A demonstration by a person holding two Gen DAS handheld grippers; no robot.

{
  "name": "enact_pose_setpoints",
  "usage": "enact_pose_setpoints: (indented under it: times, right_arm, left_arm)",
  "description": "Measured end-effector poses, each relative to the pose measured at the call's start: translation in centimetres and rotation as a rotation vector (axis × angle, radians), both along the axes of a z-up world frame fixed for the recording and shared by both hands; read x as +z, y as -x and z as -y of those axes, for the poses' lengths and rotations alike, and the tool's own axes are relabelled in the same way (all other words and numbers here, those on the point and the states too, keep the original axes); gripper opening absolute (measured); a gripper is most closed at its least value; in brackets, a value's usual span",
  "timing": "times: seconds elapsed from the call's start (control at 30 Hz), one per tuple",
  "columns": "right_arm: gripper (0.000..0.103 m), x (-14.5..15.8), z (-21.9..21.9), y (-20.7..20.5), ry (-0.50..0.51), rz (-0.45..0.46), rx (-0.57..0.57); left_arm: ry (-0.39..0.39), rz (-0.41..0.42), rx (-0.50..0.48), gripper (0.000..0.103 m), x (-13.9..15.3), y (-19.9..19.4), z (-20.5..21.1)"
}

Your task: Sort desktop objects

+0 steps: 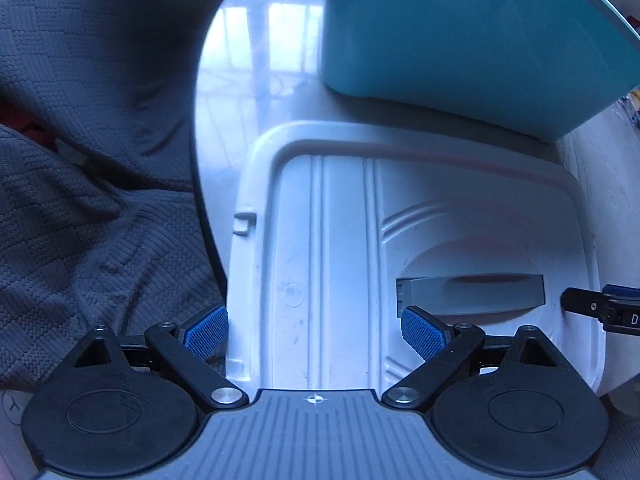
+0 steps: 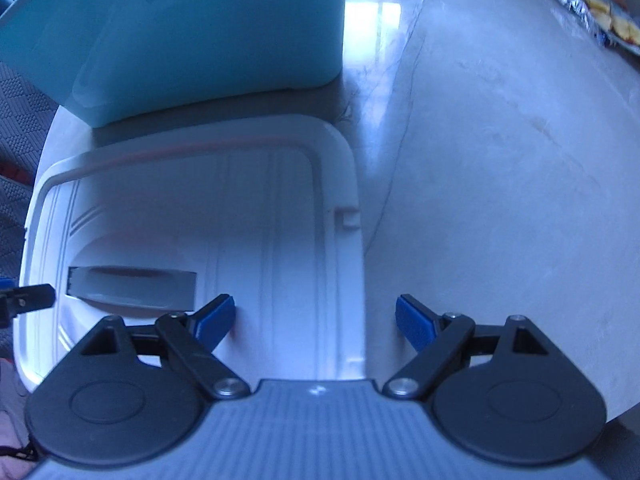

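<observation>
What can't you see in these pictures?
- Inside the white box: both views, its shut lid covers it.
- Top of the teal box: both views, cut off by the picture edge.
- Shiny packet: right wrist view, blurred at the edge.
- Under the grey blanket: left wrist view, hidden.

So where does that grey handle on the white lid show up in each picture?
Left wrist view: the grey handle sits right of centre, beside the right finger.
Right wrist view: the grey handle sits left of centre, above the left finger.
Shared landmark: the teal box behind the white lid.
</observation>
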State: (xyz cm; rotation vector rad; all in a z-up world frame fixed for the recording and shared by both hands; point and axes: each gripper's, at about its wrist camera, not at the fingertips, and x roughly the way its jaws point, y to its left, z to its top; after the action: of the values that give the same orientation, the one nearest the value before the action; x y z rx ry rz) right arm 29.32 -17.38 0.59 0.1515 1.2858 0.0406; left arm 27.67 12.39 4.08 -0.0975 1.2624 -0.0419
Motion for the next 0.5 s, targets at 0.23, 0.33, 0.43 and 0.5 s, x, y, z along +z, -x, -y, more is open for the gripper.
enact_pose_setpoints:
  times: [0.23,0.33,0.43,0.5]
  right_arm:
    - [0.093,1.6,4.6,0.0,-0.015,-0.025,0.011]
    - [0.093,1.9,4.6,-0.3,-0.007,-0.033,0.021]
    - [0.093,2.4,4.8,-0.6,-0.015,-0.035,0.026]
    - [0.092,2.7,4.9,-0.8,-0.026,-0.031,0.032]
  left_arm:
    - [0.032,-0.028,-0.024,0.096,-0.4,-0.9,-0.5]
    - [0.046,-0.033,-0.026,0.099,-0.5,-1.1,-0.5]
    - [0.043,-0.033,-0.025,0.101,-0.6,-1.1,-0.6]
    - [0.058,-0.037,-0.024,0.101,-0.6,-1.2,-0.8]
